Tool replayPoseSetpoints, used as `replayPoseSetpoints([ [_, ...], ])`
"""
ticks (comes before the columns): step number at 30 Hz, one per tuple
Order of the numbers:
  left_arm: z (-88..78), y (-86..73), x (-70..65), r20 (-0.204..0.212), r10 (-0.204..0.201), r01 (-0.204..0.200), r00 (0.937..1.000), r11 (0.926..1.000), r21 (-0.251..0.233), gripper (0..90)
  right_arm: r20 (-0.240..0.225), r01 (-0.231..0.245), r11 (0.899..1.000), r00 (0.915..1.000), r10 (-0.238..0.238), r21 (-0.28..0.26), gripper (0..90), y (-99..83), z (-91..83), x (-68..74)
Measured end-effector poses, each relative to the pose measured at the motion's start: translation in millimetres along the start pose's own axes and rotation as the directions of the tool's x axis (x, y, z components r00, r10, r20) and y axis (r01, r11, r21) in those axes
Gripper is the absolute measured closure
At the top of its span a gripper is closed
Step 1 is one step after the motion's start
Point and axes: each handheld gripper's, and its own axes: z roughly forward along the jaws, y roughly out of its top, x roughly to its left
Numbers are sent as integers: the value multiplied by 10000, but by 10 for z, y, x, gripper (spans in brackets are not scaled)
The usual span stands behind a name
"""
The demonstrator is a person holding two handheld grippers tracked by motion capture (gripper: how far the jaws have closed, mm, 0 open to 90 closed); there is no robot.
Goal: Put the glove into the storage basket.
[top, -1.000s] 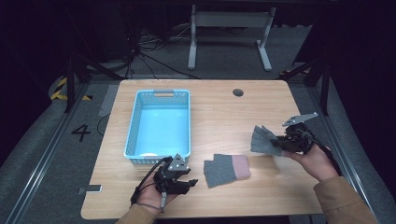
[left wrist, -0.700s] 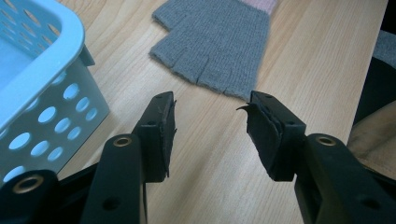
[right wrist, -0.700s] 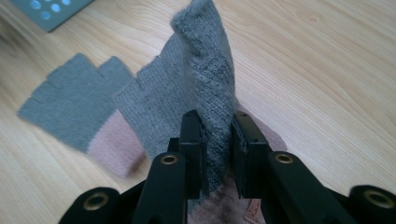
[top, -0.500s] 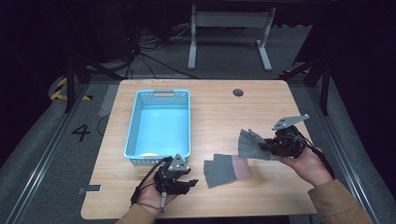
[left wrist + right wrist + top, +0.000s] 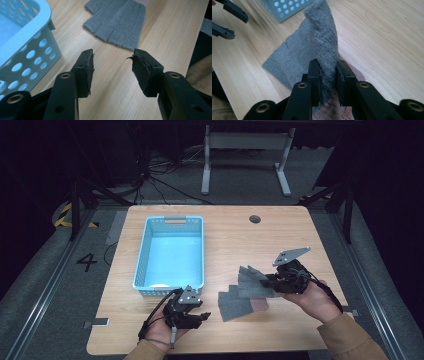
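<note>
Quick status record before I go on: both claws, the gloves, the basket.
right claw: shut on held grey glove, lifted off the table
left claw: open, nothing between its pads, beside the basket's near end
second grey glove: flat on table, pink cuff, partly under the held one in the high view
blue basket: left half of table; a small white item near its near wall, otherwise bare

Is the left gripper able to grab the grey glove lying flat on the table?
Probably yes. The left gripper has open, empty jaws, and bare table lies between it and the flat grey glove.
</note>
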Motion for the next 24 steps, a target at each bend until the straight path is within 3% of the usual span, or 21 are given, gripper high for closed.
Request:
replayPoseSetpoints([
  [14,-47,-48,3,-102,-128,128,9999,9999,46,523,-597,632,9971,9964,-606,429,757,86,292,184],
  [24,-31,-41,-2,-97,-108,108,9999,9999,-38,523,-706,629,9942,9959,-568,876,756,70,439,217],
])
